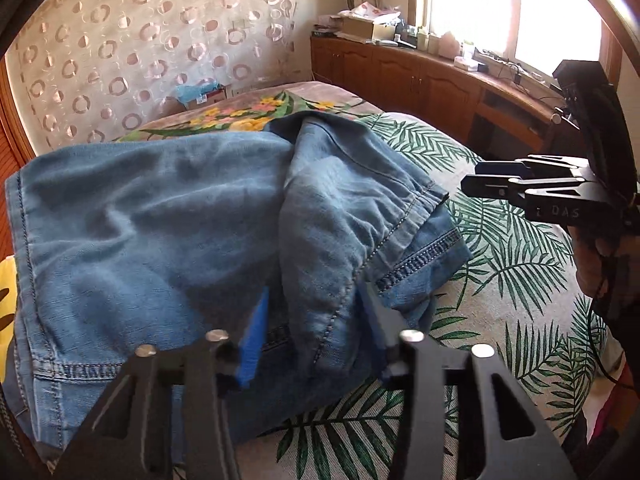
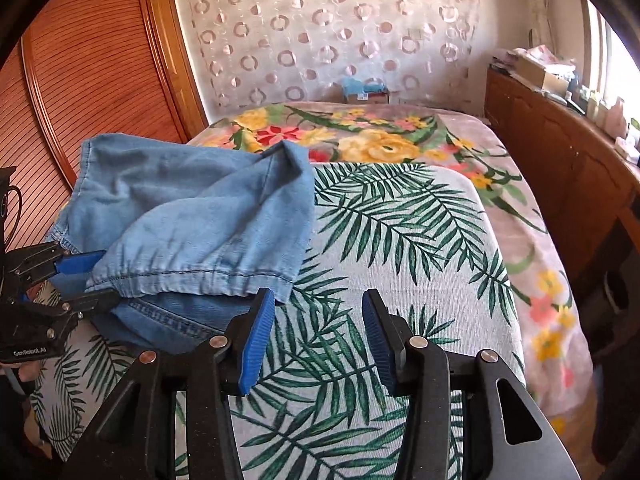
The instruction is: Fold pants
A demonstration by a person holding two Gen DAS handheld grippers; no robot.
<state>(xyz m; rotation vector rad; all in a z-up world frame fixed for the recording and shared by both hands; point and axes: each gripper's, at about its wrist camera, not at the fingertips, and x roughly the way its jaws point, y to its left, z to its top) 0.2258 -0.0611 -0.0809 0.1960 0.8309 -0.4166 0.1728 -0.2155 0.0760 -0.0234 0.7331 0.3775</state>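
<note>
Light-blue denim pants [image 1: 160,220] lie bunched on the bed, with the elastic waistband folded over on the near right side. My left gripper [image 1: 316,320] is shut on a thick fold of the pants at the waistband, and the cloth fills the gap between its blue pads. In the right wrist view the pants [image 2: 192,208] lie at the left, with the left gripper [image 2: 96,280] clamped on their near edge. My right gripper [image 2: 318,320] hovers open over the leaf-print cover, just right of the waistband, with nothing between its fingers. It also shows at the right edge of the left wrist view as the right gripper [image 1: 492,184].
The bed has a leaf-print cover [image 2: 400,240] over a floral blanket [image 2: 380,140]. A wooden cabinet [image 2: 560,168] with clutter on top runs along the right under a bright window [image 1: 520,8]. A louvred wardrobe door [image 2: 80,80] stands at the left.
</note>
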